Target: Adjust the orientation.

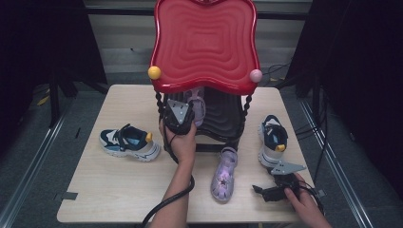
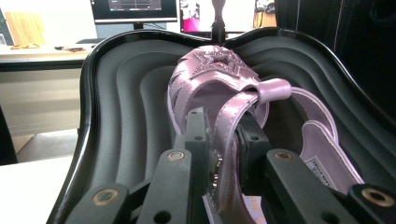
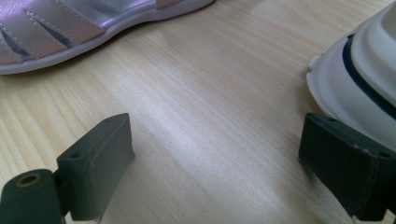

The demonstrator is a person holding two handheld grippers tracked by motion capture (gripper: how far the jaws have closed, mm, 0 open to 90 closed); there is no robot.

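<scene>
Left gripper [image 2: 224,140] pinches the strap of the purple sandal [image 2: 219,88] at frame centre, over the black lower shelf [image 2: 116,116]. Placing step, probably seated; next: release, withdraw. Right gripper [image 3: 215,154] rests open on the table [image 3: 210,93].

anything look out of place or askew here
The two purple sandals are split up: one is gripped by its strap in the left gripper on the black lower shelf of the red rack, the other lies on the table. The two sneakers, and, also lie far apart at opposite sides.
</scene>
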